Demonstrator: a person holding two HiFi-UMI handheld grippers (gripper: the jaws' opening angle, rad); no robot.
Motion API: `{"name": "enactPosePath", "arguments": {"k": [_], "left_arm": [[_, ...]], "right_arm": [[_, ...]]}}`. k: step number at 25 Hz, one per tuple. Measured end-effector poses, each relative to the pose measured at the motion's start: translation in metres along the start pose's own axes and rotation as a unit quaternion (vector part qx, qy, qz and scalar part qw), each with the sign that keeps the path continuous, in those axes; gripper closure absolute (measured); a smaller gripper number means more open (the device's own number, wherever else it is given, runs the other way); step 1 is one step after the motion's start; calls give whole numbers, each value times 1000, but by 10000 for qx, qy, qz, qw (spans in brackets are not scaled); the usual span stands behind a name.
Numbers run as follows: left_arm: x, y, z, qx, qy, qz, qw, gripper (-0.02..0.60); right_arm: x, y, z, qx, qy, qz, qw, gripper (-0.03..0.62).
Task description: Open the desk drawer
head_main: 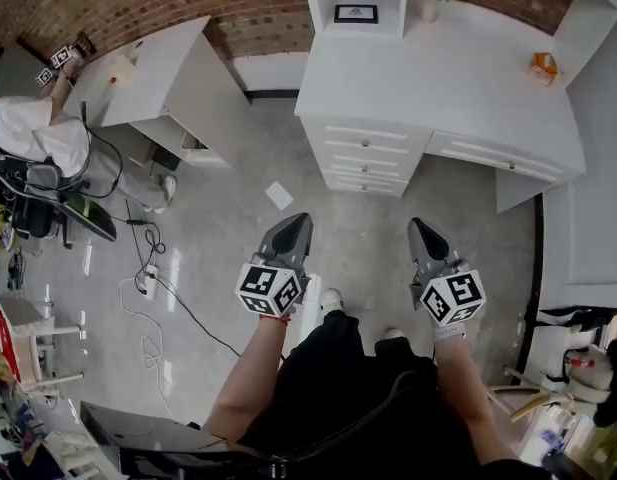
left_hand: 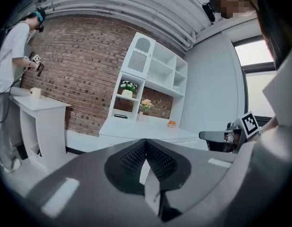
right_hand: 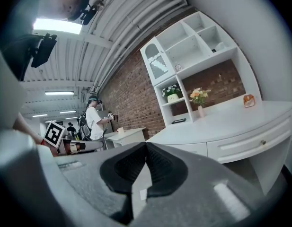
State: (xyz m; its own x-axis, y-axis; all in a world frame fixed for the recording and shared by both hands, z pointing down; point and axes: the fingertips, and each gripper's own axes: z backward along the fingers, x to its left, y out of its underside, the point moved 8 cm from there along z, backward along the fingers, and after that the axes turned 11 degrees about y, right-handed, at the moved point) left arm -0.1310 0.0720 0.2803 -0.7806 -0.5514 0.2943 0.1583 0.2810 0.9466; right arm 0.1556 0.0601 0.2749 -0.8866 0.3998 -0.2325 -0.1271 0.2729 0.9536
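While both grippers hang over the grey floor (head_main: 238,218) in the head view, left gripper (head_main: 298,224) at 6 o'clock and right gripper (head_main: 416,228) at 5, the white counter (head_main: 438,78) lies at 1 o'clock, with its drawer stack (head_main: 366,156) and wide drawer (head_main: 503,158) shut.

From the left gripper view, its fingers (left_hand: 131,157) are pressed together and empty, and the counter lies beyond at 12 o'clock.

From the right gripper view, its fingers (right_hand: 162,164) are likewise pressed together on nothing, and the shut wide drawer sits at 3 o'clock.
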Motion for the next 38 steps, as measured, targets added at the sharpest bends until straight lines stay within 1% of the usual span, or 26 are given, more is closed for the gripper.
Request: {"name": "enactPosePath", "arguments": {"k": [4, 9, 19, 24, 29, 35, 38], "left_arm": [[28, -11, -17, -10, 260, 14, 9997, 578], [49, -17, -33, 61, 620, 27, 9981, 578], [85, -25, -51, 29, 1132, 53, 9936, 578], [99, -13, -66, 98, 1264, 166, 9918, 578], [106, 4, -81, 133, 1313, 309, 9908, 578], [125, 29, -114, 36, 1343, 309, 9905, 578], [134, 45, -133, 74, 1399, 281, 9897, 578]], "right_arm": [[6, -2, -15, 2, 243, 26, 9997, 594], [13, -3, -28, -13, 552, -23, 9985, 594], [32, -1, -58, -4, 865, 31, 9962, 594], [37, 4, -77, 64, 860, -7, 9963, 594], [25, 17, -100, 106, 884, 1, 9960, 592], [11, 43, -150, 172, 646, 245, 9975, 593], [1, 55, -177, 198, 578, 219, 9979, 594]]}}
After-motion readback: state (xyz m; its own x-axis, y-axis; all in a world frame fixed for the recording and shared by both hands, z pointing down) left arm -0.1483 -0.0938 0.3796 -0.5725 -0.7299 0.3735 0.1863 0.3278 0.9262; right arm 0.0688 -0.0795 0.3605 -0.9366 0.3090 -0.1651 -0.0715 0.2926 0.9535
